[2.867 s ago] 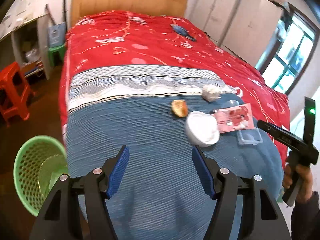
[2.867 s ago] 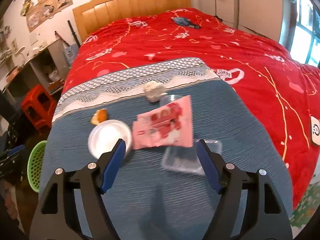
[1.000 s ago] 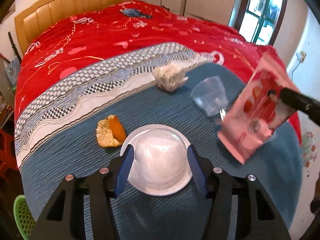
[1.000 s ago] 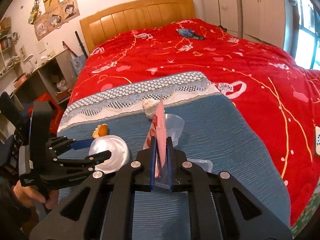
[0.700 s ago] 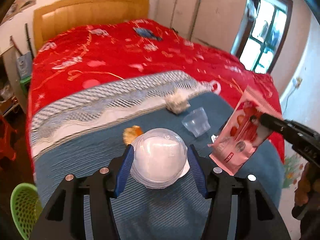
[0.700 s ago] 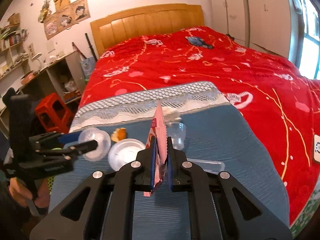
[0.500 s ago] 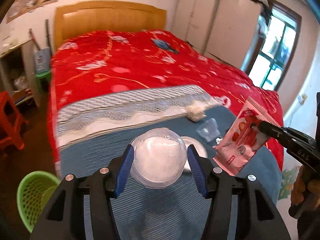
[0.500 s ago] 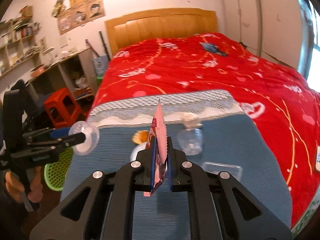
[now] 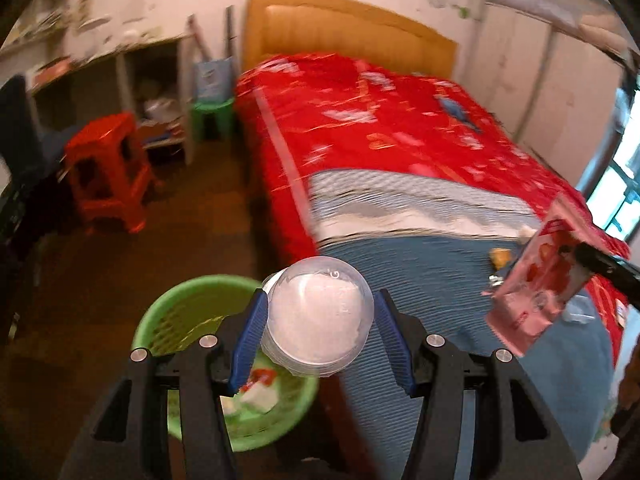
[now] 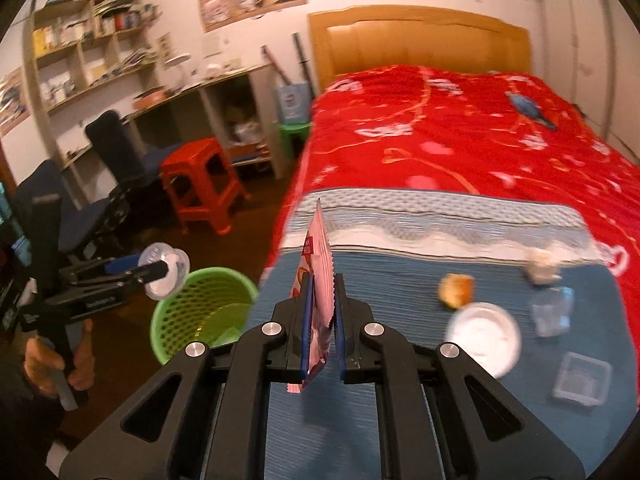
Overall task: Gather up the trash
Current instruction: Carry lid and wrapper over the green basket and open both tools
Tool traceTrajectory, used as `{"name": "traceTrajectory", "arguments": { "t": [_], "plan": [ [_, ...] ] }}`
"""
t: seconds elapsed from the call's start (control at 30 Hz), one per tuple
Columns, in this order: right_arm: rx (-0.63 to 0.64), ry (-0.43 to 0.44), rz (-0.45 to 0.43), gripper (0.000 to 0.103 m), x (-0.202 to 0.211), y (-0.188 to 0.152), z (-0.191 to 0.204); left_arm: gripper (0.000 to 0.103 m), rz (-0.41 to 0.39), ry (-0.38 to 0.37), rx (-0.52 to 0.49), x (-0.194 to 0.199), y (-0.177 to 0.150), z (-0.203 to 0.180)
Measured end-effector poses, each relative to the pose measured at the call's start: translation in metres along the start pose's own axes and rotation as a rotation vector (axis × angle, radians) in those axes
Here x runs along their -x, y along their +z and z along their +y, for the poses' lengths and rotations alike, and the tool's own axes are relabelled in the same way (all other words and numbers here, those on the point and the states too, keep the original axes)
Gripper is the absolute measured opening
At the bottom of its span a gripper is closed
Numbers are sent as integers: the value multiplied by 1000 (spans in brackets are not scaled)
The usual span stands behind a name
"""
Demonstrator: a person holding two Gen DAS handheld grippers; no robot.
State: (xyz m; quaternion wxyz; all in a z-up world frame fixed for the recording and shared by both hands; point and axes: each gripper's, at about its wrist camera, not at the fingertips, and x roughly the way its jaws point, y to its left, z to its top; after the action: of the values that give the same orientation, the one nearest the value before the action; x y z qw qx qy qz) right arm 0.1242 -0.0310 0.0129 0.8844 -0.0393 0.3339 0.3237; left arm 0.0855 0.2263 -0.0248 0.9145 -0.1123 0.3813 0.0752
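Above the green basket (image 9: 188, 312), left tool (image 9: 318, 330) clamps a clear dome lid (image 9: 318, 322); right tool (image 10: 322, 320), at three o'clock, pinches a pink wrapper (image 10: 320, 248). Risk: lid released early lands on the floor.

Green mesh basket (image 9: 188, 312), pink wrapper (image 9: 540, 288), red floral bedspread (image 10: 460, 140), blue ribbed blanket (image 10: 392, 280).

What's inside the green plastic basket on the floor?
The green plastic basket holds some white and red scraps at its bottom. The left gripper and its clear plastic dome lid cover the rest, so anything more there is hidden.
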Motion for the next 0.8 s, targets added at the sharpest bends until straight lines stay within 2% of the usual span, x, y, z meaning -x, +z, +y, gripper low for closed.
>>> {"name": "traceTrajectory", "arguments": {
  "t": [0.17,0.43,0.5,0.53,0.57,0.8],
  "plan": [
    [19,45,39,10,-36,6,36,54,68,50,72,-28,-17,49],
    [41,92,103,10,-87,5,82,55,141,62,174,-53,-42,95],
    [45,100,113,10,-96,3,90,56,149,61,198,-56,-47,105],
    [49,103,117,10,-102,3,95,62,152,60,207,-56,-48,108],
    [51,108,121,10,-106,1,97,62,151,65,213,-55,-50,110],
    [45,147,150,10,-135,-4,122,62,133,71,255,-45,-57,127]
  ]
}}
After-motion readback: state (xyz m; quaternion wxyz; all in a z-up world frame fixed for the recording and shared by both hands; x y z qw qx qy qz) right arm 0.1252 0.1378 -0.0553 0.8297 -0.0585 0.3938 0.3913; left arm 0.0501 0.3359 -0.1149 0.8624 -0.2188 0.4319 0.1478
